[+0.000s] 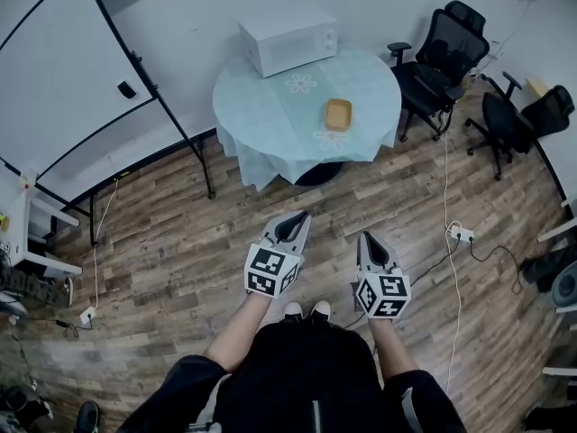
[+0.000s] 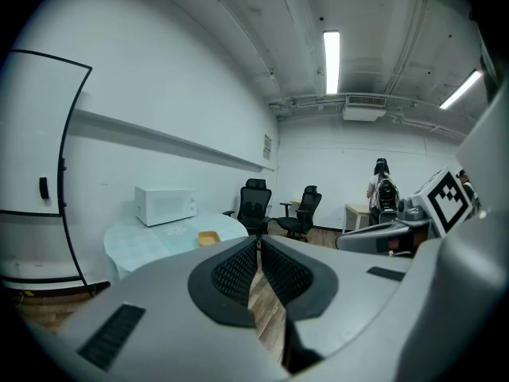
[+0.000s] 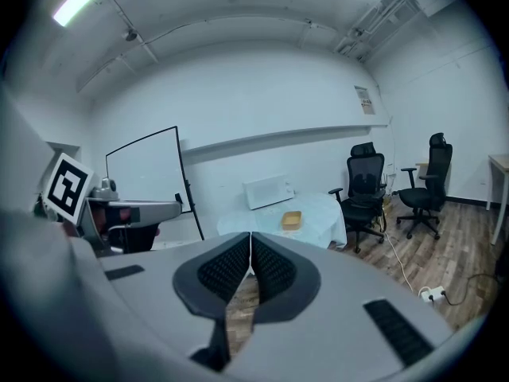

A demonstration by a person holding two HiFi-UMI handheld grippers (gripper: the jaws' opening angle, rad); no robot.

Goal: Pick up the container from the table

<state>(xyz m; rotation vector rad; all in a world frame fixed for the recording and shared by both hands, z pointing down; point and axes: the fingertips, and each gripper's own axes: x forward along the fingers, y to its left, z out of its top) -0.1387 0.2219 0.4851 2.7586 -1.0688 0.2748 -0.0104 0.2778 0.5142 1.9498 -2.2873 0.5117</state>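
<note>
container [image 1: 338,114]: small shallow tan tray | round table [image 1: 261,106], pale cloth, microwave [image 1: 288,41] behind; wood floor | I see left gripper [image 1: 303,215], right gripper [image 1: 364,236] closed, empty

Container [image 1: 338,114] on table [image 1: 270,106], microwave [image 1: 288,41] behind, chairs [image 1: 442,57] rt.

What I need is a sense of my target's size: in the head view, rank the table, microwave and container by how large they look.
1. table, by far
2. microwave
3. container
They sit together, so nearness barely skews this.
</note>
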